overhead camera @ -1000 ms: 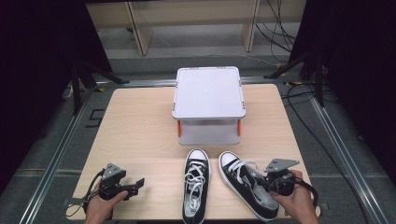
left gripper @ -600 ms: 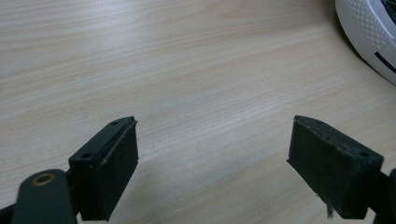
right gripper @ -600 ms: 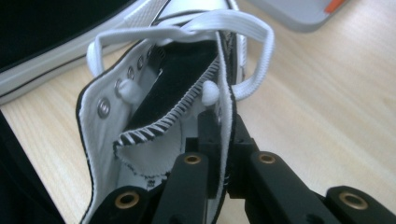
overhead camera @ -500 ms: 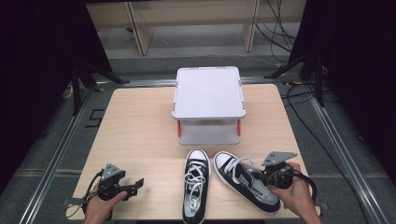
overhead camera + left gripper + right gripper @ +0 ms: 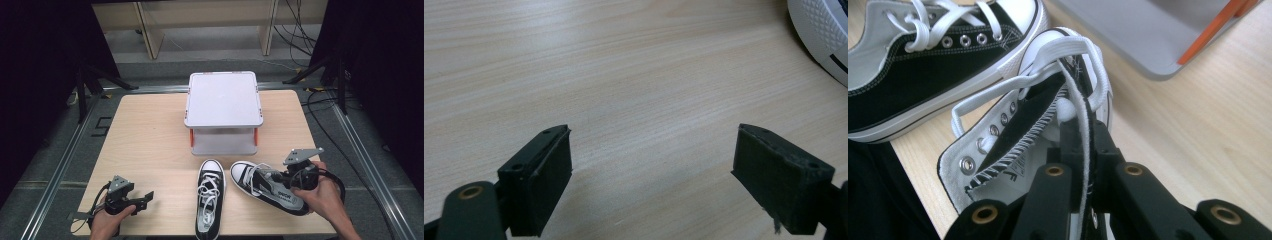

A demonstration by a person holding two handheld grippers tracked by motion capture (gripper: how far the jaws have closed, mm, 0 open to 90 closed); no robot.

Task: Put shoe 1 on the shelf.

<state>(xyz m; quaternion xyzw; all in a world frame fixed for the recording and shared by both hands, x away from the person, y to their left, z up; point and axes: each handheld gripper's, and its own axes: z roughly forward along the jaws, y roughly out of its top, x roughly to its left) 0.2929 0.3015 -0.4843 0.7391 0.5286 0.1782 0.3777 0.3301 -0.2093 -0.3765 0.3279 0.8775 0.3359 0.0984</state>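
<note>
The right tool [image 5: 278, 179] pinched the side wall of the right sneaker [image 5: 260, 184] near the lidded grey box [image 5: 223, 112] on the surface [image 5: 145, 140], while the left tool [image 5: 141, 198] gaped wide, holding nothing.

Little can be read. On the dark floor [image 5: 75, 150] left of the grey square lidded plastic box [image 5: 223, 97], just beyond the edge of the light wooden table [image 5: 150, 150], a pale painted mark [image 5: 101, 127] looks like the digit 5.

In front of the box and to its right, the right-hand black canvas sneaker [image 5: 250, 176] carries a white print [image 5: 285, 194] on its dark insole, too small to read. In the right gripper view, a dark stamped character resembling an F [image 5: 1010, 176] shows on this sneaker's grey lining.

Directly in front of the box, the left-hand black canvas sneaker [image 5: 209, 192] has a dark print [image 5: 207, 216] on its pale insole, also illegible.
</note>
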